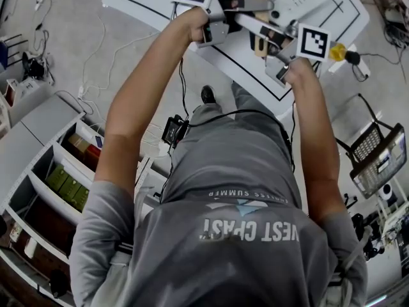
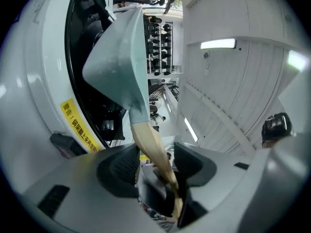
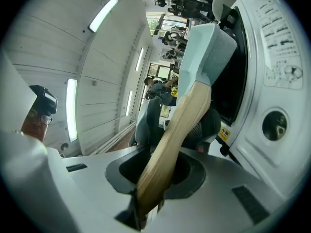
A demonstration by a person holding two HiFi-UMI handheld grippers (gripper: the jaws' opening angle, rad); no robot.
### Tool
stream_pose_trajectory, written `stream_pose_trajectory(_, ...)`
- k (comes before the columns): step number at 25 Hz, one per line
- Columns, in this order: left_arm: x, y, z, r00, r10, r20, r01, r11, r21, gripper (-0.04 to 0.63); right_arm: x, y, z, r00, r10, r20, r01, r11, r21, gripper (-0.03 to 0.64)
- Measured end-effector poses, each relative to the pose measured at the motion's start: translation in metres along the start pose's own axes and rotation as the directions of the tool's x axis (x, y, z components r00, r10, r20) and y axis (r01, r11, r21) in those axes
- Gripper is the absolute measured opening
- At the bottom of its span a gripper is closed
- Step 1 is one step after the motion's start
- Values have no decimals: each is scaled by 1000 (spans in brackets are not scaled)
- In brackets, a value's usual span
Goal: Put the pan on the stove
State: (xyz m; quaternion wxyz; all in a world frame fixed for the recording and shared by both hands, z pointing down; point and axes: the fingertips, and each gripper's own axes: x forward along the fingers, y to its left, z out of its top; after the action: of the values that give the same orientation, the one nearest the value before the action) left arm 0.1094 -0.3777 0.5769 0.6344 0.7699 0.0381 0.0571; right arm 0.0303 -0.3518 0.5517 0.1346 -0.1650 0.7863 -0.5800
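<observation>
While left claw (image 2: pixel 155 162) and right claw (image 3: pixel 178 125) clamp the pan handle (image 3: pixel 164 152), a white table (image 1: pixel 335 16) lies below.

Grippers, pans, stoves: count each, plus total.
grippers: 2 (left gripper, right gripper)
pan: 1
stove: 1
total: 4
</observation>
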Motion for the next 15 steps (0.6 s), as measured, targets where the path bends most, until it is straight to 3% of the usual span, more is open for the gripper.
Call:
stream_pose_trajectory(9,-11,-4,3,998,-25,62,26,999,-25,202,4,1,2,998,-23,-53,20,998,-60,114)
stream_pose_trajectory(15,-20,-6,4,994,-28,104,31,999,-25,204,3,-3,3,996,-81,-45,77,994,-80,141)
